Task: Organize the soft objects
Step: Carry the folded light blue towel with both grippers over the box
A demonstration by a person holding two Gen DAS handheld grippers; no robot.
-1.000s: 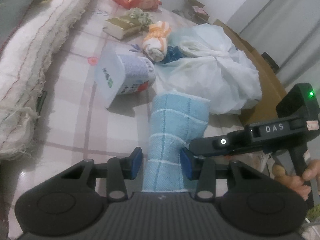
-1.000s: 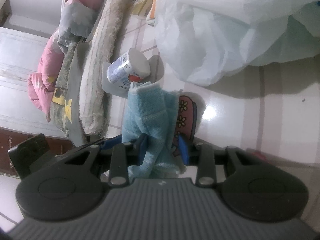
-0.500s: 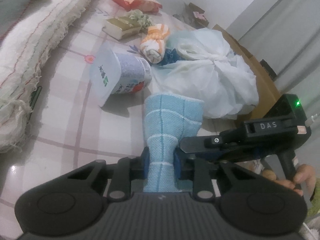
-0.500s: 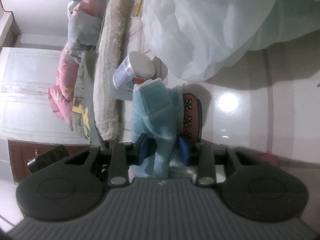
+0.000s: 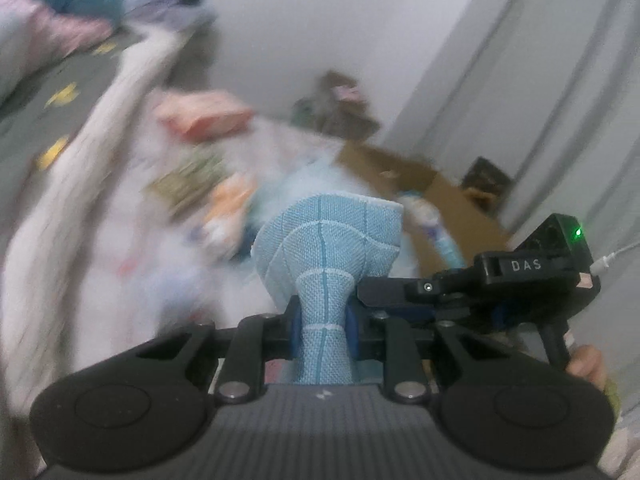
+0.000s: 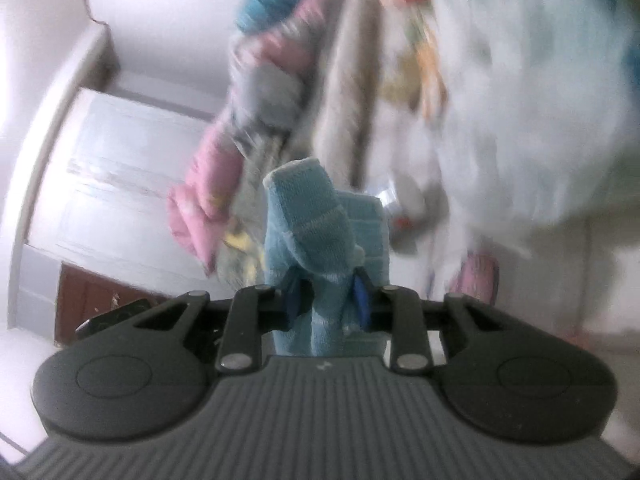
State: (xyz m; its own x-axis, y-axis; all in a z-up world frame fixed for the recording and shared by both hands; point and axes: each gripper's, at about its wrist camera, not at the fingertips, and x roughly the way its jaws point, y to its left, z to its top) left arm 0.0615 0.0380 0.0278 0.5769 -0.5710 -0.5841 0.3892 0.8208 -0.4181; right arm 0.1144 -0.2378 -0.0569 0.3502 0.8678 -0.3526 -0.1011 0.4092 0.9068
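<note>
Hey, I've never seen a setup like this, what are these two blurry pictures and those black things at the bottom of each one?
There is no robot here: a person holds a hand tool with a two-finger claw in each hand, and each tool carries a wide-angle camera looking along its fingers. One picture comes from the left claw, the other from the right claw. Both are shut on the same light blue woven cloth, which bunches between the blue pads. In the left view the right tool shows at the right, with a hand on its grip. The background is smeared by motion: a white plastic bag, pink and grey bedding and a brown cardboard box can be made out.
</note>
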